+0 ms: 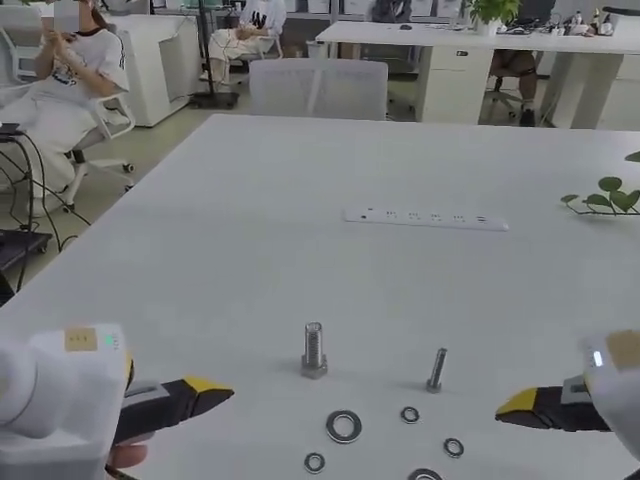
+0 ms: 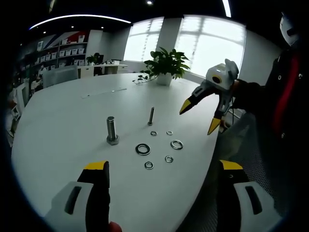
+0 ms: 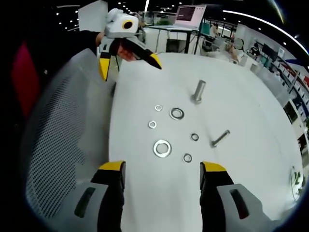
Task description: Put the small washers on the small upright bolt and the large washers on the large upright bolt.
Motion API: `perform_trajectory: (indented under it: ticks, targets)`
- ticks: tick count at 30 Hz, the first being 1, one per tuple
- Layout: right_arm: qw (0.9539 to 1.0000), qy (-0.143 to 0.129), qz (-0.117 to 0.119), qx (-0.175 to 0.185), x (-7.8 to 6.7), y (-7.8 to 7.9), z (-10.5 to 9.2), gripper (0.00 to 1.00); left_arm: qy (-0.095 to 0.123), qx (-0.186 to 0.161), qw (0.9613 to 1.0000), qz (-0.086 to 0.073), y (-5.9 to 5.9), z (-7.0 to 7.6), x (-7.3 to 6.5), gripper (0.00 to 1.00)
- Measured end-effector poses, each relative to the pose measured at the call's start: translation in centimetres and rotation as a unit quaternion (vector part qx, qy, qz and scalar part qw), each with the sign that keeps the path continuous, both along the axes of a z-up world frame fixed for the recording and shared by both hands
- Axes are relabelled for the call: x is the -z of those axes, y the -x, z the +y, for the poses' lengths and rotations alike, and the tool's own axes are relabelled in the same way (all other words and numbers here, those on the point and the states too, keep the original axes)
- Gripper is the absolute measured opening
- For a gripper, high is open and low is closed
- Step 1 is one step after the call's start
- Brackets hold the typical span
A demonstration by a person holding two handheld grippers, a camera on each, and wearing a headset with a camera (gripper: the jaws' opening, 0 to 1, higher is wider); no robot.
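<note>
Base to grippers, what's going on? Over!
Left gripper open, right gripper open, both empty. Washers loose on table, large bolt and small bolt bare. Nothing blocking. Over.

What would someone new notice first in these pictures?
Two upright bolts stand on the white table, the large bolt left of the small bolt in the head view, with loose washers lying flat in front of them. The left claw and right claw hover open at either side, holding nothing.

Left hand-held gripper (image 3: 129, 67) and right hand-held gripper (image 2: 199, 120) poised low.
Both point inward toward each other, jaws spread wide.
</note>
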State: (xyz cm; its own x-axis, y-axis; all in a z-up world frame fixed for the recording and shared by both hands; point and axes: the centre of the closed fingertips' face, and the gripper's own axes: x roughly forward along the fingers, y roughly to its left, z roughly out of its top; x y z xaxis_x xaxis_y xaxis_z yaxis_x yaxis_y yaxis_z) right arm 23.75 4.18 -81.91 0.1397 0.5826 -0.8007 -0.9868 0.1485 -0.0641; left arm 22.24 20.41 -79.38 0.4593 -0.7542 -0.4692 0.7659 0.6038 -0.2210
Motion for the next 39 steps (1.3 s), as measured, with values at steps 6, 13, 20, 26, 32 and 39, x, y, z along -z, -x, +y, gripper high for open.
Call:
perform_trajectory:
  ticks: [6, 13, 20, 26, 32, 39]
  targets:
    - [0.9996, 0.020, 0.003, -0.020, 0.3, -0.2, 0.6, 0.59, 0.000, 0.001, 1.0000, 0.000, 0.1, 0.0, 0.0, 0.92]
    - [0.9976, 0.056, 0.004, -0.041, 1.2, -0.3, 0.8, 0.54, -0.001, 0.001, 1.0000, -0.002, 0.1, -0.2, -0.1, 0.92]
    - [0.9958, 0.072, 0.007, -0.056, 1.8, -0.6, 1.2, 0.50, 0.000, 0.000, 1.0000, -0.003, 0.1, -0.2, -0.1, 0.92]
    - [0.9935, 0.088, 0.011, -0.072, 2.3, -0.8, 1.8, 0.47, -0.001, 0.000, 1.0000, -0.004, 0.1, -0.3, -0.1, 0.92]
    - [0.9914, 0.096, 0.017, -0.088, 2.8, -0.8, 2.6, 0.46, -0.001, -0.003, 1.0000, -0.005, 0.0, -0.2, -0.2, 0.92]
    - [0.9889, 0.106, 0.025, -0.102, 3.4, -0.8, 3.1, 0.44, 0.001, -0.009, 0.9999, -0.006, -0.1, 0.0, -0.2, 0.92]
